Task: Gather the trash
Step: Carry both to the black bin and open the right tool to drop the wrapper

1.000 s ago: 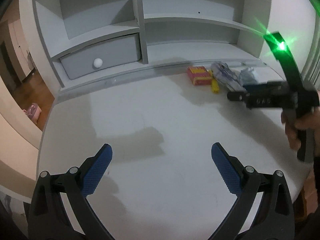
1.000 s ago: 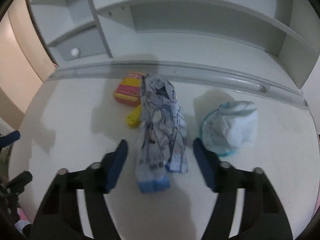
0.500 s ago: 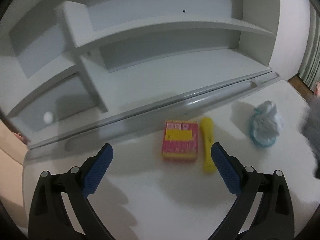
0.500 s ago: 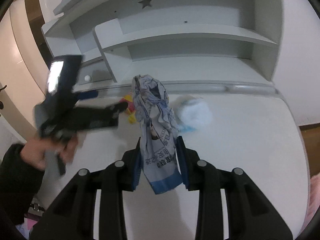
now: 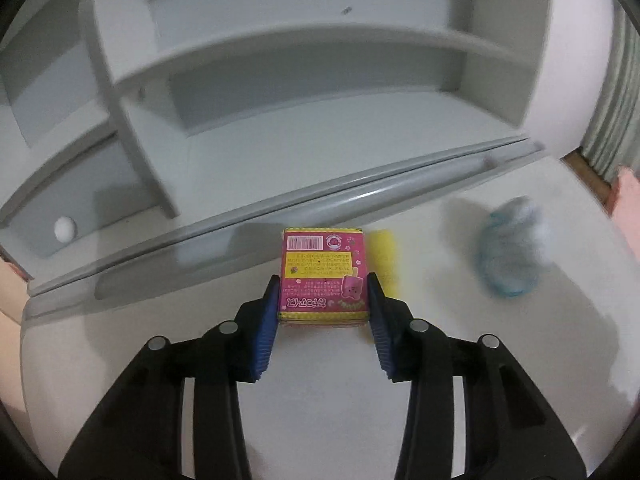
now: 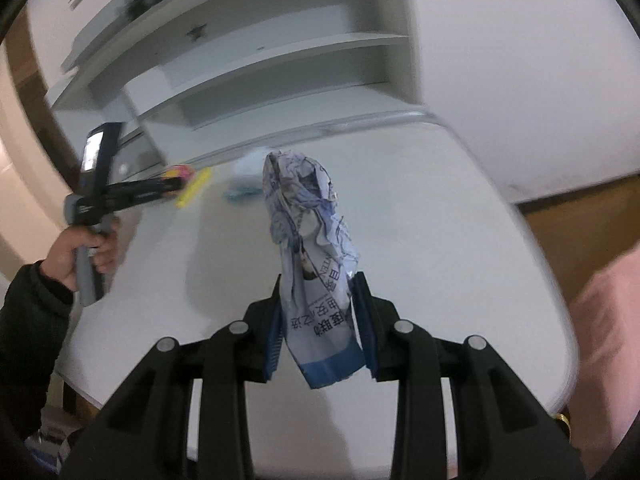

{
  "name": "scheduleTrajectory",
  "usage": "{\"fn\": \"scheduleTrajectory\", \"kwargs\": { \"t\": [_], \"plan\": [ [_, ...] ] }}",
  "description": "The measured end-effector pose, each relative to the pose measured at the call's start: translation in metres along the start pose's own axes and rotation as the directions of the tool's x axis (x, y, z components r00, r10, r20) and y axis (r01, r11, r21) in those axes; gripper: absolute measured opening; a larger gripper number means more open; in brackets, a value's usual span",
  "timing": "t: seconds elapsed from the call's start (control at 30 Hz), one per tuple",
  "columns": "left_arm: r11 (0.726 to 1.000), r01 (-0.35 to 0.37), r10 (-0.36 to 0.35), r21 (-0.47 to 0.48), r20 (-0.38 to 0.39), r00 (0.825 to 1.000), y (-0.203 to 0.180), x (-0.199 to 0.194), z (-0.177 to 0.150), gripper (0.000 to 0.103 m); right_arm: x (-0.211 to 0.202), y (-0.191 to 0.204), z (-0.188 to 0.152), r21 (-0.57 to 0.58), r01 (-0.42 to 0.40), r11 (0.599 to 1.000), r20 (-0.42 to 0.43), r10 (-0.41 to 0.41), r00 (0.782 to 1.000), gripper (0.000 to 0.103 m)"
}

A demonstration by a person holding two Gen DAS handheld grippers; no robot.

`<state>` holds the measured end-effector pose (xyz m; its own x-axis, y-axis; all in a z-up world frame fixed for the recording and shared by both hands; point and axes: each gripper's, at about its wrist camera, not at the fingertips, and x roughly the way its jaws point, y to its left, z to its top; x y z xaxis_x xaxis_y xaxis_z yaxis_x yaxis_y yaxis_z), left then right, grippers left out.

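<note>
Left tool (image 5: 323, 295), jaws just closing, pinches the pink box (image 5: 323, 274)'s near end; right tool (image 6: 320, 320) pinches crumpled wrapper (image 6: 312, 236); shallow bite risks box pivoting loose.

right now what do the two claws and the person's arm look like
Both the left claw and the right claw have black angular frames with silver rivets and ribbed blue pads. The left handle is grey, and the arm wears a dark sleeve.
</note>
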<state>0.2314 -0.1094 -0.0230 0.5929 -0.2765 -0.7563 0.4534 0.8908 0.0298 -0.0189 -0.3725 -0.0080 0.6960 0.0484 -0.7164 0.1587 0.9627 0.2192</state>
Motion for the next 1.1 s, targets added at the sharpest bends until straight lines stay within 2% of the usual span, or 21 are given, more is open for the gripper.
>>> {"fn": "scheduleTrajectory", "kwargs": {
  "t": [0.1, 0.2, 0.27, 0.33, 0.43, 0.47, 0.53, 0.57, 0.63, 0.67, 0.77, 0.83, 0.9, 0.93, 0.97, 1.03, 1.1],
  "plan": [
    [0.997, 0.044, -0.047, 0.061, 0.049, 0.998, -0.05, -0.026, 0.006, 0.041, -0.027, -0.047, -0.024, 0.098, 0.068, 0.993, 0.026, -0.071, 0.997, 0.032],
    [0.979, 0.134, -0.151, 0.154, 0.102, 0.983, -0.123, -0.057, 0.011, 0.041, -0.063, -0.102, -0.058, 0.214, 0.161, 0.964, 0.049, -0.175, 0.983, 0.032],
    [0.954, 0.193, -0.227, 0.23, 0.132, 0.965, -0.176, -0.079, 0.01, 0.041, -0.083, -0.133, -0.08, 0.284, 0.211, 0.935, 0.052, -0.235, 0.971, 0.032],
    [0.91, 0.268, -0.324, 0.316, 0.14, 0.936, -0.233, -0.102, 0.005, 0.041, -0.105, -0.17, -0.109, 0.369, 0.27, 0.889, 0.044, -0.307, 0.951, 0.032],
    [0.802, 0.377, -0.47, 0.463, 0.1, 0.877, -0.329, -0.129, -0.019, 0.041, -0.125, -0.215, -0.149, 0.476, 0.327, 0.816, 0.011, -0.378, 0.926, 0.032],
    [0.745, 0.418, -0.523, 0.519, 0.067, 0.849, -0.372, -0.137, -0.036, 0.041, -0.131, -0.231, -0.167, 0.511, 0.347, 0.786, -0.007, -0.4, 0.917, 0.032],
    [0.67, 0.475, -0.582, 0.571, 0.007, 0.813, -0.419, -0.144, -0.061, 0.041, -0.139, -0.258, -0.198, 0.573, 0.374, 0.73, -0.044, -0.428, 0.903, 0.032],
    [0.608, 0.515, -0.619, 0.604, -0.045, 0.784, -0.455, -0.146, -0.083, 0.041, -0.142, -0.273, -0.217, 0.602, 0.391, 0.696, -0.071, -0.441, 0.895, 0.032],
    [0.539, 0.55, -0.648, 0.638, -0.102, 0.754, -0.494, -0.142, -0.112, 0.041, -0.143, -0.297, -0.248, 0.635, 0.431, 0.642, -0.127, -0.464, 0.877, 0.032],
    [0.491, 0.577, -0.663, 0.652, -0.151, 0.734, -0.522, -0.137, -0.136, 0.041, -0.144, -0.31, -0.267, 0.662, 0.443, 0.605, -0.153, -0.469, 0.87, 0.032],
    [0.421, 0.624, -0.66, 0.659, -0.249, 0.708, -0.572, -0.109, -0.181, 0.041, -0.141, -0.343, -0.314, 0.715, 0.469, 0.519, -0.224, -0.466, 0.856, 0.032],
    [0.388, 0.648, -0.643, 0.656, -0.311, 0.7, -0.597, -0.088, -0.209, 0.041, -0.137, -0.362, -0.345, 0.742, 0.483, 0.465, -0.265, -0.457, 0.849, 0.032],
    [0.37, 0.649, -0.614, 0.665, -0.349, 0.708, -0.621, -0.064, -0.238, 0.041, -0.133, -0.378, -0.37, 0.77, 0.478, 0.422, -0.287, -0.44, 0.851, 0.032],
    [0.368, 0.642, -0.599, 0.673, -0.356, 0.717, -0.628, -0.053, -0.247, 0.041, -0.131, -0.381, -0.38, 0.78, 0.475, 0.407, -0.293, -0.433, 0.852, 0.032],
    [0.366, 0.651, -0.584, 0.665, -0.381, 0.717, -0.637, -0.039, -0.259, 0.041, -0.129, -0.387, -0.391, 0.789, 0.474, 0.39, -0.303, -0.424, 0.854, 0.032],
    [0.366, 0.678, -0.577, 0.638, -0.416, 0.702, -0.645, -0.021, -0.267, 0.041, -0.124, -0.393, -0.407, 0.794, 0.475, 0.379, -0.317, -0.409, 0.856, 0.032],
    [0.375, 0.686, -0.568, 0.624, -0.43, 0.702, -0.655, -0.006, -0.28, 0.041, -0.121, -0.4, -0.418, 0.801, 0.47, 0.371, -0.32, -0.399, 0.86, 0.032]
  ]
}}
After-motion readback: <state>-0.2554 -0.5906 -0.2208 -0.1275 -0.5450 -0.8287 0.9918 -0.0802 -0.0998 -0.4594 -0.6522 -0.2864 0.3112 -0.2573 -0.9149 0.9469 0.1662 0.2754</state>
